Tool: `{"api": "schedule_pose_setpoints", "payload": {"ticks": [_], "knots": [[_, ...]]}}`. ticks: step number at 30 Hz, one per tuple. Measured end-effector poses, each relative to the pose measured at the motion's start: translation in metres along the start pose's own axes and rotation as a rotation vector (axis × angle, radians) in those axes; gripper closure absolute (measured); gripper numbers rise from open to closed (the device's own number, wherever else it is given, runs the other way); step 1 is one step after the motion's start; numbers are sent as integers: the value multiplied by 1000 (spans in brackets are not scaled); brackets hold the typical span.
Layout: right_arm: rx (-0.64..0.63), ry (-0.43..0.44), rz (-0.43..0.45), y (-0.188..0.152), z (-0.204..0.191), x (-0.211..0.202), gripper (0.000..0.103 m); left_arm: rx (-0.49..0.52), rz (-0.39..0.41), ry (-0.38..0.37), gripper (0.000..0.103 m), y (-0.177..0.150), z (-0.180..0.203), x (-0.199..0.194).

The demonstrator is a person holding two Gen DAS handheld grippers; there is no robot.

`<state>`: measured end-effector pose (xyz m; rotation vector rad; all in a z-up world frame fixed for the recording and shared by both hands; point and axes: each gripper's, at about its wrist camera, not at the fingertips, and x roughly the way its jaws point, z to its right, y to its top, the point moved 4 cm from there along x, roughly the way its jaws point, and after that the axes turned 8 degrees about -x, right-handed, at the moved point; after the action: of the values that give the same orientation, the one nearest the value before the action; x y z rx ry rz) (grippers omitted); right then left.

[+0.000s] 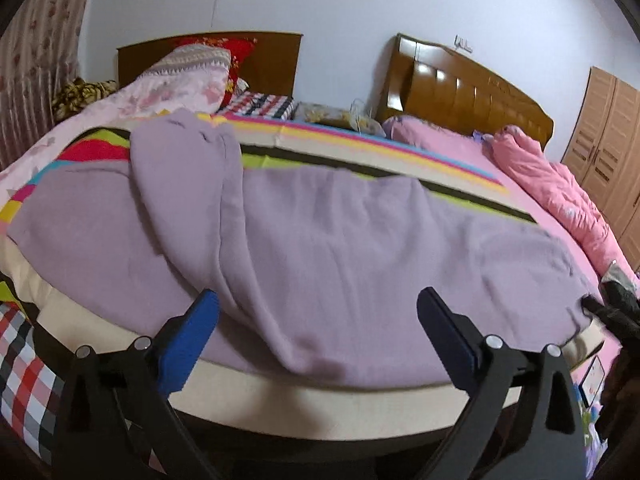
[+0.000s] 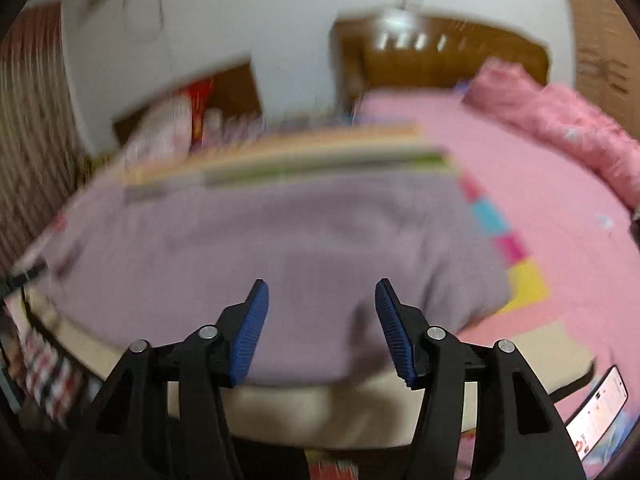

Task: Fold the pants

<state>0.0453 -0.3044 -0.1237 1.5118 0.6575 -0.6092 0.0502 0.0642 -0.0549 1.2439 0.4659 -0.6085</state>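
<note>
**Lilac pants spread on the bed, both grippers free**

While the lilac pants [image 1: 320, 240] lie across a striped blanket [image 1: 360, 148] at the near edge of the bed, neither tool holds them. One leg is folded back over the rest, making a thick ridge that runs from the far left toward the near hem. The left gripper [image 1: 318, 304] stands wide open just above that hem, its blue pads on either side of the ridge and nothing pinched between them. The right gripper [image 2: 322, 300] is about half open over the right end of the pants [image 2: 280, 248], also empty.

Around the work lie a pink sheet [image 1: 460, 152], a bunched pink quilt [image 1: 560, 196] along the right side, a floral pillow [image 1: 180, 80] and a checked cloth [image 1: 260, 104] near the two wooden headboards. A wardrobe [image 1: 608, 140] stands at the far right.

Only the left view is sharp enough to show the folded leg; the right view is smeared. The right view alone shows a lit phone [image 2: 600, 412] lying on the bed's near right corner, just beside the blanket's edge [image 2: 528, 280].
</note>
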Motion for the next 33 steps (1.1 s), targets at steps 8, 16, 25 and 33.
{"api": "schedule_pose_setpoints", "payload": {"ticks": [8, 16, 25, 33], "knots": [[-19, 4, 102, 61, -30, -22, 46, -199, 78, 67, 2, 34, -128, -20], [-103, 594, -60, 189, -218, 101, 46, -458, -39, 283, 3, 76, -292, 42], [-147, 751, -402, 279, -391, 279, 53, -633, 44, 427, 3, 76, -352, 2], [-282, 695, -388, 272, -431, 302, 94, -566, 111, 400, 2, 77, -336, -19]]}}
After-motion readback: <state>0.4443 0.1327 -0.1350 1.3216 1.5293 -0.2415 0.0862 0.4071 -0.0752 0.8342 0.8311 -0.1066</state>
